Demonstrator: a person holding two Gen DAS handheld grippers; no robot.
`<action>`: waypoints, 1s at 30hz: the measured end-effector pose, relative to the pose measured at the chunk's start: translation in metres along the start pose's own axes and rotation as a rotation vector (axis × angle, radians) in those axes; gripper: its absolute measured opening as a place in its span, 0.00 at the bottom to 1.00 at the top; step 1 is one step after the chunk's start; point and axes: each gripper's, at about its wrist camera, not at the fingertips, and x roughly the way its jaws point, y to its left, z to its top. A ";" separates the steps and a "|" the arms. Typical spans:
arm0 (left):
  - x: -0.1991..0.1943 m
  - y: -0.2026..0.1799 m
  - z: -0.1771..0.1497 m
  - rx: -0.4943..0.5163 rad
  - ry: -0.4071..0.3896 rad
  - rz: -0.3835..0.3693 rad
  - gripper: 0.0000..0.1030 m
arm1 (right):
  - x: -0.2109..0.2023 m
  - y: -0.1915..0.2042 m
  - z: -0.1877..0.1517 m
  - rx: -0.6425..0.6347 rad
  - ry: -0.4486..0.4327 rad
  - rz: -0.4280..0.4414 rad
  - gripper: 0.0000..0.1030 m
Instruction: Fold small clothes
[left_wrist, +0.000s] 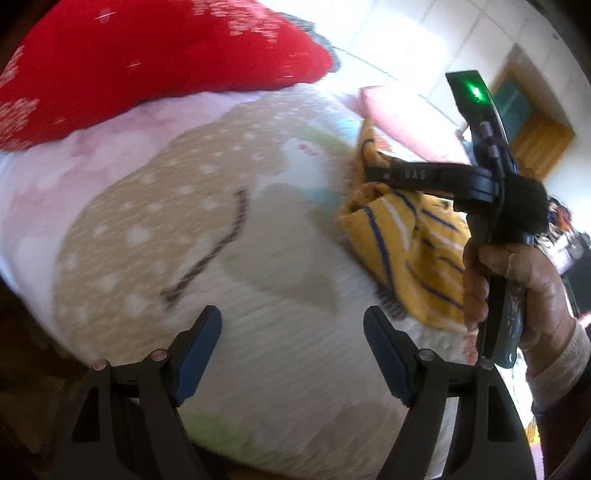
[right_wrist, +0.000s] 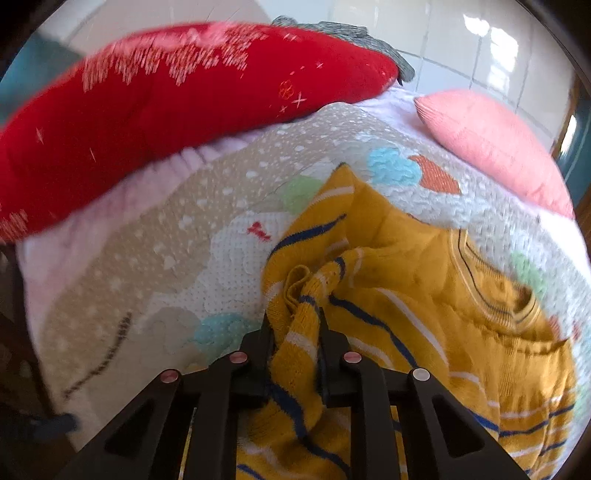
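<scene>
A small yellow sweater (right_wrist: 424, 295) with blue and white stripes lies crumpled on a patterned blanket (right_wrist: 147, 258). My right gripper (right_wrist: 295, 317) is shut on a bunched fold of that sweater, and the knit hangs between the black fingers. In the left wrist view the same yellow sweater (left_wrist: 399, 240) sits at the right, with the right gripper (left_wrist: 369, 173) reaching into it and a hand (left_wrist: 517, 288) on its handle. My left gripper (left_wrist: 291, 328) stands open above bare blanket (left_wrist: 184, 221), left of the sweater, with nothing between its blue pads.
A red embroidered cushion (right_wrist: 166, 103) lies along the far edge of the blanket, with a grey cloth (right_wrist: 351, 33) behind it. A pink pillow (right_wrist: 491, 144) rests at the far right. White tiled floor (right_wrist: 461, 48) shows beyond.
</scene>
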 end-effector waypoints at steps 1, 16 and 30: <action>0.004 -0.006 0.002 0.017 -0.001 -0.012 0.76 | -0.003 -0.002 0.000 0.012 -0.005 0.011 0.18; 0.062 -0.078 0.049 0.131 0.046 -0.134 0.10 | -0.051 -0.040 -0.016 0.107 -0.060 0.134 0.17; 0.041 -0.203 0.031 0.318 0.037 -0.199 0.09 | -0.121 -0.130 -0.057 0.275 -0.203 0.136 0.17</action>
